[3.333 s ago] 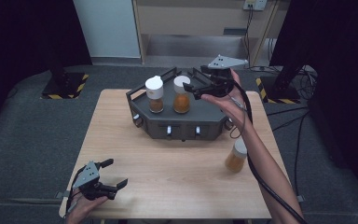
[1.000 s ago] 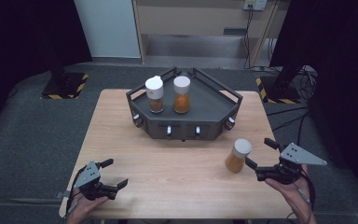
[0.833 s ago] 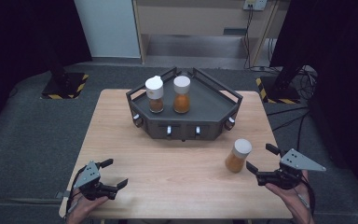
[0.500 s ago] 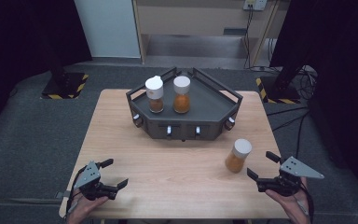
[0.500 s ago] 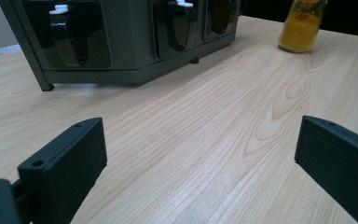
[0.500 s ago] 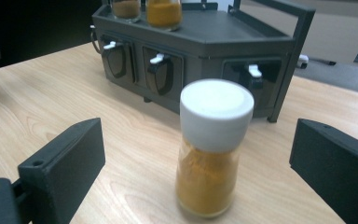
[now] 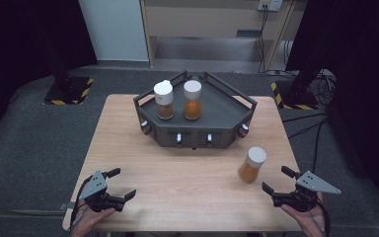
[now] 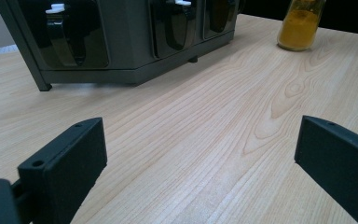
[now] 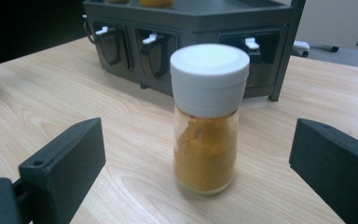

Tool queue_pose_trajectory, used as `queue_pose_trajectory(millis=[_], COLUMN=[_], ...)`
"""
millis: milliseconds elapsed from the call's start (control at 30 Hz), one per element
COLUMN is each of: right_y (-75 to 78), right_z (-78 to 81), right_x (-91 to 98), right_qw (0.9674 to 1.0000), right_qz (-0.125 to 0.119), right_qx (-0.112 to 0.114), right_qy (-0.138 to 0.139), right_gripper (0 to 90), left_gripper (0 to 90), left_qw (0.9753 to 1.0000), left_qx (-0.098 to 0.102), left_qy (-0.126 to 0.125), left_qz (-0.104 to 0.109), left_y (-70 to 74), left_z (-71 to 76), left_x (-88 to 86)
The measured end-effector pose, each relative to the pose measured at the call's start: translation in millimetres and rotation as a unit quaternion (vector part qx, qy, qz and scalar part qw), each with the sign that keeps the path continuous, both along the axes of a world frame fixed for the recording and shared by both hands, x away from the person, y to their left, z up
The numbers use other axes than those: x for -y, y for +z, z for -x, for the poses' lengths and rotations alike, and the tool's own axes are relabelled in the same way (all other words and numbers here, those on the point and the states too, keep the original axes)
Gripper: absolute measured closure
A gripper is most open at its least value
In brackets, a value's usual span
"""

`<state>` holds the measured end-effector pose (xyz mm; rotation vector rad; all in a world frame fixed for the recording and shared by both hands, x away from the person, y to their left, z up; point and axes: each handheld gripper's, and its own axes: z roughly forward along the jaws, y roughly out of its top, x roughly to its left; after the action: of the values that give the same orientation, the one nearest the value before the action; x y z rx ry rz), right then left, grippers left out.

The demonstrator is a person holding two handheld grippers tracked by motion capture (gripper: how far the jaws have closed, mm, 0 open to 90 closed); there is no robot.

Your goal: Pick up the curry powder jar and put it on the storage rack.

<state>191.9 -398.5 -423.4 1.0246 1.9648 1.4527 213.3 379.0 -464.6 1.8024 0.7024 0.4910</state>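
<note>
— Two jars (image 7: 164, 99) of orange spice stand on the dark rack (image 7: 227, 111); my high view alone shows them whole.

— And the third?

— I see the spice jar (image 9: 208, 116), white-capped, upright on the table (image 7: 187, 173) before my right gripper (image 7: 280, 183), jaws spread, apart from it. My left gripper (image 7: 122, 183) is spread too, nothing between.

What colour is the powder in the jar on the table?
Orange-yellow powder, under a white lid; the jar shows best in the right gripper view.

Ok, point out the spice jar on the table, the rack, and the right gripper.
spice jar (image 9: 206, 140): right gripper view, glass body.
rack (image 7: 222, 109): high view, bare shelf top.
right gripper (image 7: 278, 181): high view, between its fingers.
</note>
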Motion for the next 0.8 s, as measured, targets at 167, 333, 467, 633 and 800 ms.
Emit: queue_pose_trajectory(millis=[167,333,467,633,800], right_y=[-4.2,-7.7,-9.5,-12.7,-14.3], right_z=[-1.8,-1.9,-0.5,-1.2,-4.1], right_x=[-0.6,0.4,1.7,2.3,1.4], right_qw=[1.0000,1.0000,1.0000,1.0000,0.9999], right_qz=[0.002,0.002,0.001,0.002,0.007], right_qx=[-0.004,-0.003,0.002,0.003,-0.003], right_qy=[0.003,0.004,0.003,0.007,0.013], right_gripper=[3.4,3.6,3.8,3.9,3.9], left_gripper=[1.1,1.1,1.1,1.1,1.2], left_qw=[1.0000,1.0000,1.0000,1.0000,1.0000], left_qx=[0.000,0.001,0.002,0.003,0.003], left_qy=[0.000,0.000,0.000,-0.001,-0.003], left_qz=[0.001,0.001,0.001,0.002,0.001], left_y=[0.0,-0.1,-0.2,-0.5,-0.7], left_z=[0.2,0.3,0.3,0.3,-0.2], left_x=[-0.3,-0.5,-0.6,-1.0,-0.8])
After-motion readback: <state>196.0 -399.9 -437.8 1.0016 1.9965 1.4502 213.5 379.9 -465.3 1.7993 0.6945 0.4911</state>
